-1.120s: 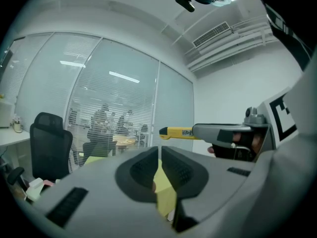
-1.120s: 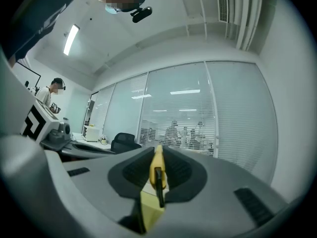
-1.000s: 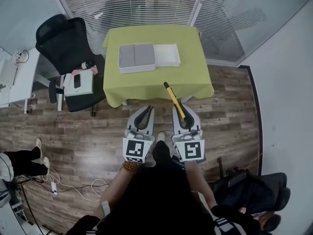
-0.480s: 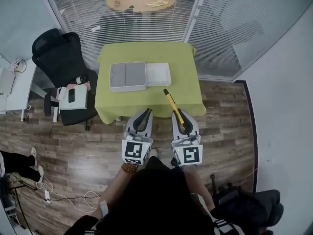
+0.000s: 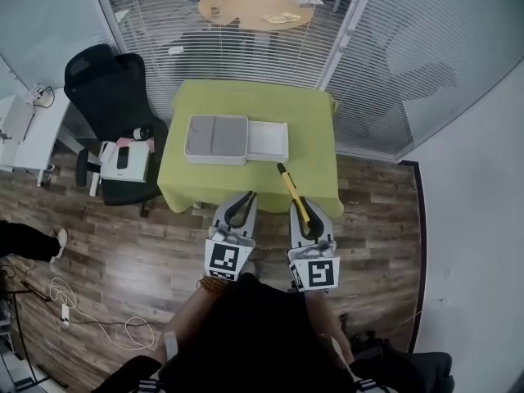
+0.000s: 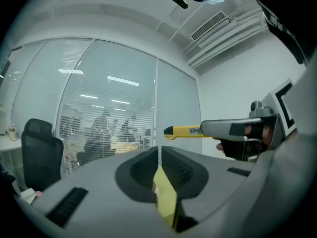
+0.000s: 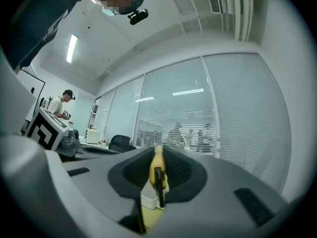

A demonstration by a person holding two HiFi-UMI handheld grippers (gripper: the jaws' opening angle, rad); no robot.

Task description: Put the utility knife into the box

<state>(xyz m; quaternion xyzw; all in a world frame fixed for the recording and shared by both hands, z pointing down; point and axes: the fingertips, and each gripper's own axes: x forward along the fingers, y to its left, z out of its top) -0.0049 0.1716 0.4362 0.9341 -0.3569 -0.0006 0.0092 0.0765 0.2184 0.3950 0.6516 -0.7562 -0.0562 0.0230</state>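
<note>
Not a word, number or brand in the room can be read. The cubes on the left gripper (image 5: 246,196) and the right gripper (image 5: 301,205) carry only black-and-white square markers, no letters. The utility knife (image 6: 184,131), at one o'clock from the left gripper's jaws, bears a small dark print, too small to make out.

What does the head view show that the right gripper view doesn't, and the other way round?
Only the head view: the wooden floor, the whole green table and the inside of the open box. Only the right gripper view: the ceiling light and a person standing at far left. Both: the yellow utility knife clamped in the right gripper, the left gripper and the blinds.
</note>
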